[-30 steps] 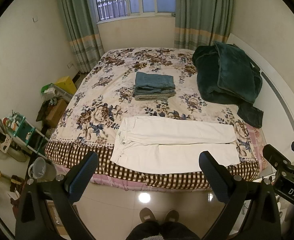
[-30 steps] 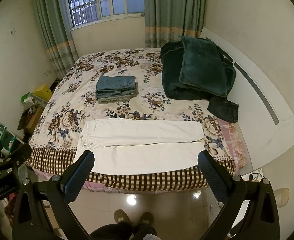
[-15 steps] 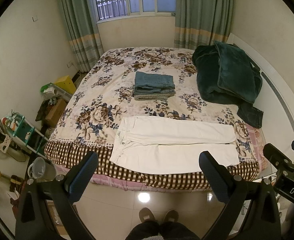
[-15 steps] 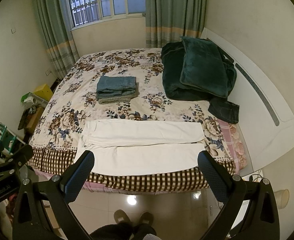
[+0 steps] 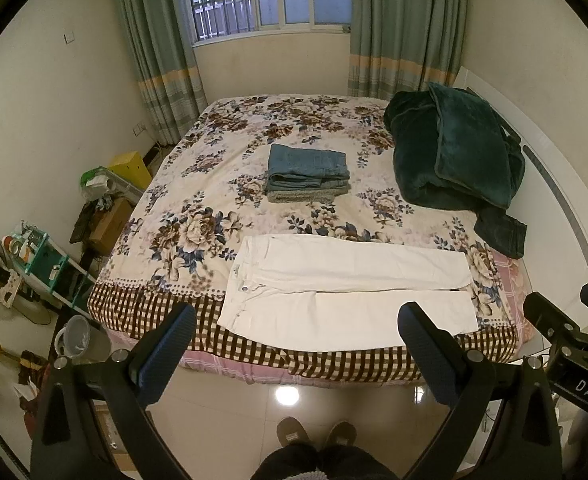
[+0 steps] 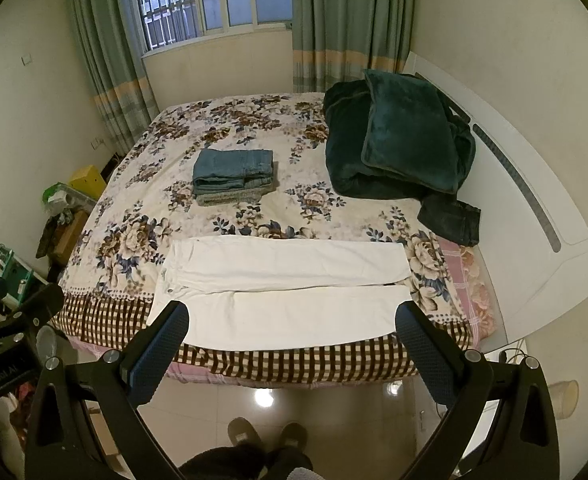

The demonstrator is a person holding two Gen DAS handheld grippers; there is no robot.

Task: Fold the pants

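Observation:
White pants (image 5: 346, 292) lie flat along the near edge of the floral bed (image 5: 197, 232), waist to the left, both legs side by side pointing right; they also show in the right wrist view (image 6: 285, 288). My left gripper (image 5: 296, 336) is open and empty, held above the floor well short of the bed. My right gripper (image 6: 291, 334) is open and empty too, at about the same distance. The right gripper's body shows at the right edge of the left wrist view (image 5: 574, 352).
A stack of folded jeans (image 5: 308, 174) sits mid-bed. A dark green blanket (image 5: 454, 152) and dark pants (image 5: 502, 232) lie by the white headboard (image 6: 534, 208) at right. Shelves, boxes and a bucket (image 5: 79, 338) crowd the floor at left. My feet (image 5: 314, 436) stand on tile.

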